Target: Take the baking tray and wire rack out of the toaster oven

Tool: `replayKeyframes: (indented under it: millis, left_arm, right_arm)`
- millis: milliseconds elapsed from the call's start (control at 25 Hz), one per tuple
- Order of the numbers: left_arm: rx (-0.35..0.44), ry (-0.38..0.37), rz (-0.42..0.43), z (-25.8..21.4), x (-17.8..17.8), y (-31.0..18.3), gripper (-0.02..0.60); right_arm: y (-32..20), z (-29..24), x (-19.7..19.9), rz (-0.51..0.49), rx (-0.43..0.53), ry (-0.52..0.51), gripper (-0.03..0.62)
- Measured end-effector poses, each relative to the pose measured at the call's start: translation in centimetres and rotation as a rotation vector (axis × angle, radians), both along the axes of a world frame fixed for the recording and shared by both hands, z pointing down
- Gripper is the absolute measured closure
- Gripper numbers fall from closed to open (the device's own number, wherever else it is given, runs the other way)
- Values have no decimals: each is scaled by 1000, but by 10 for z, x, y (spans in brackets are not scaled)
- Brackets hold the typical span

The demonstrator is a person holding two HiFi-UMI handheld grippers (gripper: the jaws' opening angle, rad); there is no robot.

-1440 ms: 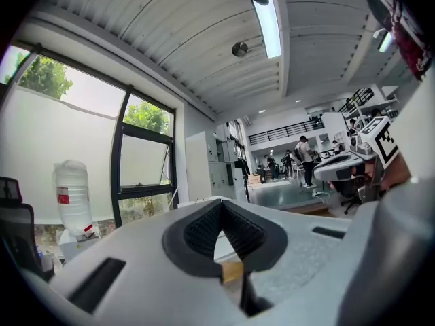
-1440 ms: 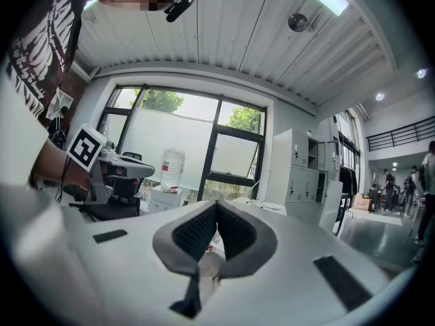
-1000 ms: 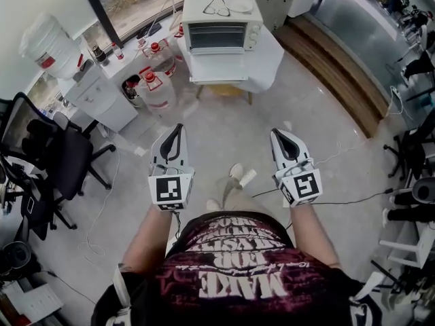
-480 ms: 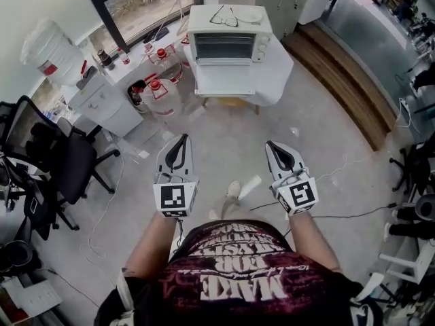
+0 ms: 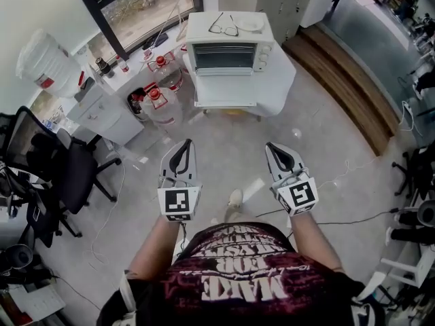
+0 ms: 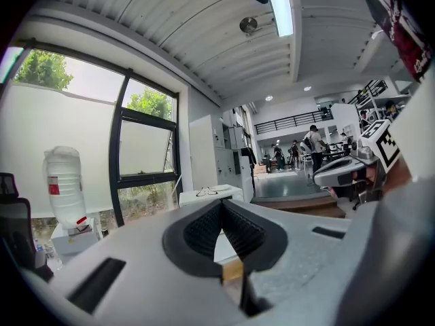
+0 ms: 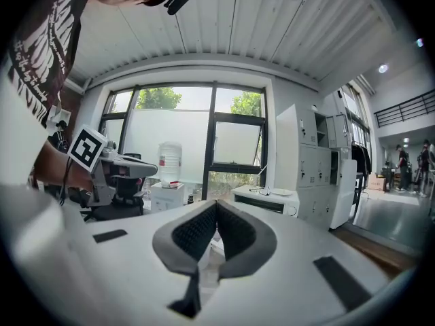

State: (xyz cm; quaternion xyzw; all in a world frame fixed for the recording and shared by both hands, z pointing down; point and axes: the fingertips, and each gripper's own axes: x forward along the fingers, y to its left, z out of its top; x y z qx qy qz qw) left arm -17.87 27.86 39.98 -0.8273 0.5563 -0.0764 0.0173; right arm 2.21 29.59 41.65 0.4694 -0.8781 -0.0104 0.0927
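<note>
The left hand-held gripper point(image 5: 184, 142) and the right hand-held gripper point(image 5: 271, 146) are both held out ahead over bare floor, each with its jaws pressed together on nothing. The toaster oven point(image 5: 228, 54) stands on a white surface point(image 5: 275, 87) at the far side, well apart from both. Its door looks closed, so the baking tray and wire rack are presumably inside; neither can be made out.

Several things could go wrong from here. A black cable point(image 5: 343, 221) and a white cable point(image 5: 340, 170) trail over the floor on the right, and a step that drifts that way could snag a foot. Water jugs point(image 5: 158, 94) crowd the floor just left of the surface, leaving little room on that side. Glasses point(image 5: 223, 26) and a small plate point(image 5: 250, 24) lie on the oven's top, so a hard tug at the door could shake them off. Closed jaws also cannot take the door handle, and arriving like this would only bump it.

Compared with a second ago, the oven and its surface sit larger and nearer in the head view: the person has walked towards them. Both grippers have stayed shut and side by side.
</note>
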Motion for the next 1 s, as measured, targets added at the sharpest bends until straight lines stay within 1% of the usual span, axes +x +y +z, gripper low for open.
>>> replayKeyframes:
  millis: [560, 760, 1000]
  left_arm:
    - [-12, -22, -6, 6, 16, -60, 575]
    - [3, -22, -26, -1, 24, -83, 575]
    - [22, -28, -53, -5, 38, -103, 575]
  right_arm:
    - [-61, 1, 16, -10, 1, -6, 591]
    - [-85, -2, 24, -34, 5, 0, 591]
    - [-110, -1, 46, -47, 23, 1, 591]
